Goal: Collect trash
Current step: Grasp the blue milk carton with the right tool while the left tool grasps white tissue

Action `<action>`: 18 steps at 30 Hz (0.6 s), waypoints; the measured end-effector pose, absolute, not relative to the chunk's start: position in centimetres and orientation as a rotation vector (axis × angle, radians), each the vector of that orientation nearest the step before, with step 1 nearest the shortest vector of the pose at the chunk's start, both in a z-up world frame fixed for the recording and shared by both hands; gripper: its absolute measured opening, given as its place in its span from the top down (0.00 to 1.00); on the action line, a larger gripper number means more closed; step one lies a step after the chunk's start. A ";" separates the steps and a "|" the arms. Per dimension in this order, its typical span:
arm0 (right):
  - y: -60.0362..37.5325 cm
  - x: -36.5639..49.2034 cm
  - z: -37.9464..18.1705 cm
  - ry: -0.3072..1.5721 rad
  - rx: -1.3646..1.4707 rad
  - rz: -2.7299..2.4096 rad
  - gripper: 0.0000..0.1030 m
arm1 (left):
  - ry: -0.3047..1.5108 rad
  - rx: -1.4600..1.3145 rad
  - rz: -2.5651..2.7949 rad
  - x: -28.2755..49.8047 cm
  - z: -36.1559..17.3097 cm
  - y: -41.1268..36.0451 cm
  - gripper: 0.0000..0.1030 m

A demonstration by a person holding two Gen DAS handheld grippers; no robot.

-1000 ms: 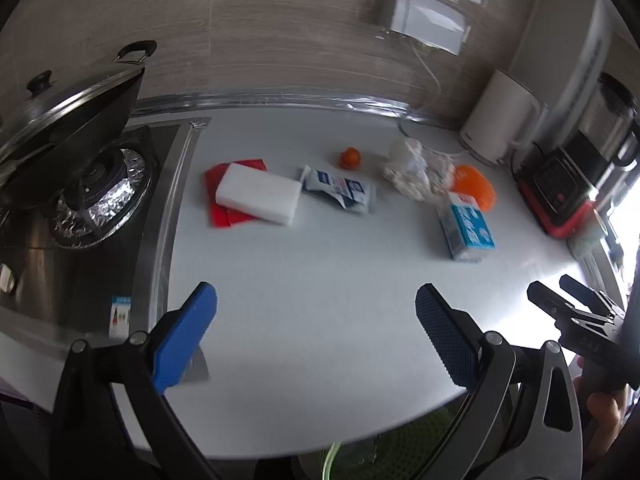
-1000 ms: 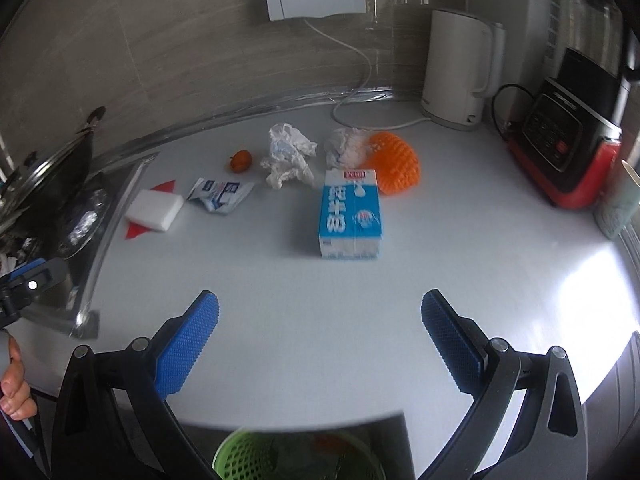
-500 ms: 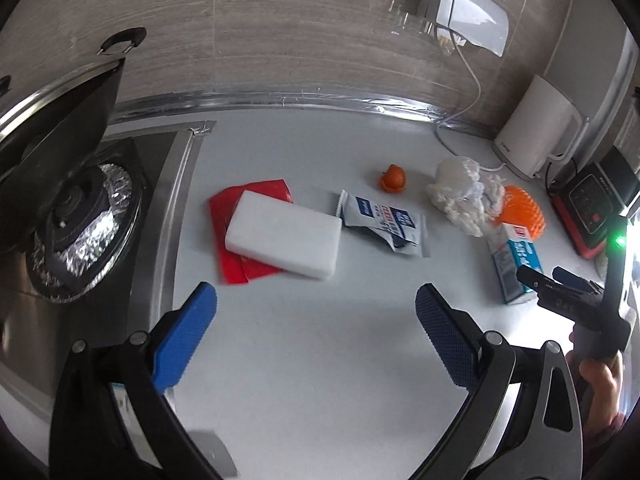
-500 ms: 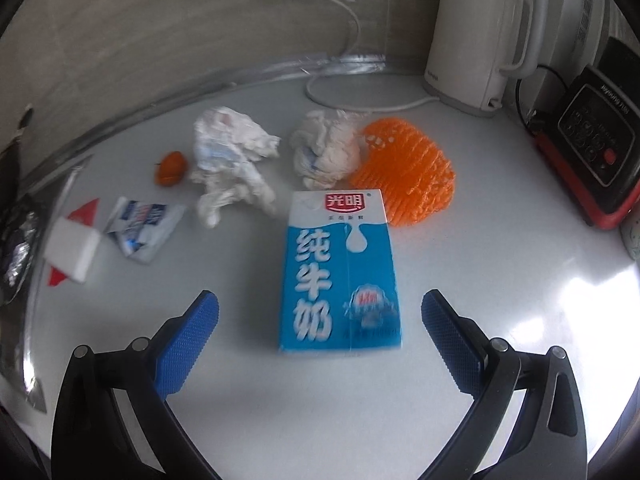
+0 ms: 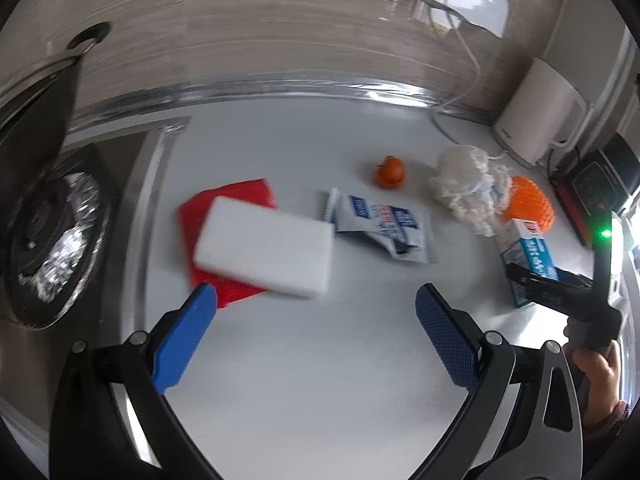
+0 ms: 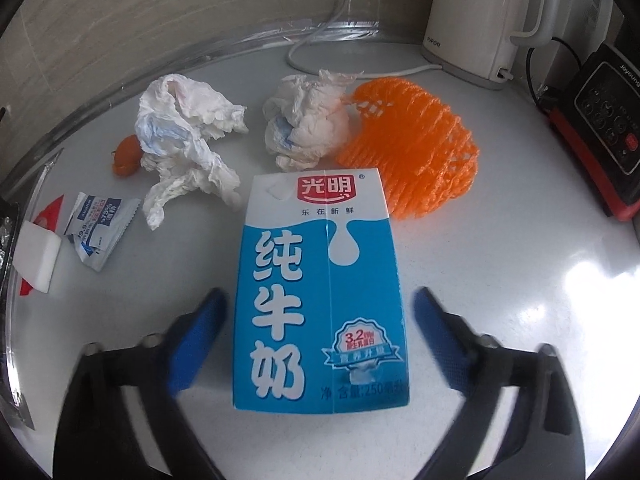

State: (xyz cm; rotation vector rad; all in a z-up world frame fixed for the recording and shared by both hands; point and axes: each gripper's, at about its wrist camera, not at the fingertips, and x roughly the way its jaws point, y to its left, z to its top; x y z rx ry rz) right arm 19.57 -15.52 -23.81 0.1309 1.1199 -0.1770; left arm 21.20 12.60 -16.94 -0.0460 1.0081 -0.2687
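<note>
A blue and white milk carton (image 6: 320, 292) lies flat on the white counter, between the open fingers of my right gripper (image 6: 316, 320), untouched. Behind it lie two crumpled tissues (image 6: 184, 140) (image 6: 308, 120), an orange foam net (image 6: 416, 152), a small orange peel (image 6: 126, 156) and a torn wipe sachet (image 6: 96, 228). My left gripper (image 5: 316, 320) is open and empty, just short of a white sponge block (image 5: 264, 252) lying on a red wrapper (image 5: 232, 196). The sachet (image 5: 380, 228), peel (image 5: 390, 172), tissues (image 5: 464, 188) and carton (image 5: 528, 256) also show in the left wrist view.
A gas hob (image 5: 52, 236) with a foil-lined burner and a pot lid lies at the left. A white kettle (image 6: 480, 20) with its cord and a red-based appliance (image 6: 600, 120) stand at the back right. The tiled wall runs behind.
Both grippers have moved forward over the counter. The right one has come up around the milk carton; the left one has closed in on the white sponge. Both stayed open.
</note>
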 end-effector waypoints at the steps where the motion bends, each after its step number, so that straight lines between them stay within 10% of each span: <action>1: -15.6 19.7 -24.0 1.126 0.141 -0.170 0.31 | 1.006 -0.045 -0.279 21.3 -16.9 12.2 0.07; 18: -17.9 14.8 -20.3 1.067 0.210 -0.205 0.36 | 0.944 0.058 -0.558 27.3 -16.6 -4.8 0.07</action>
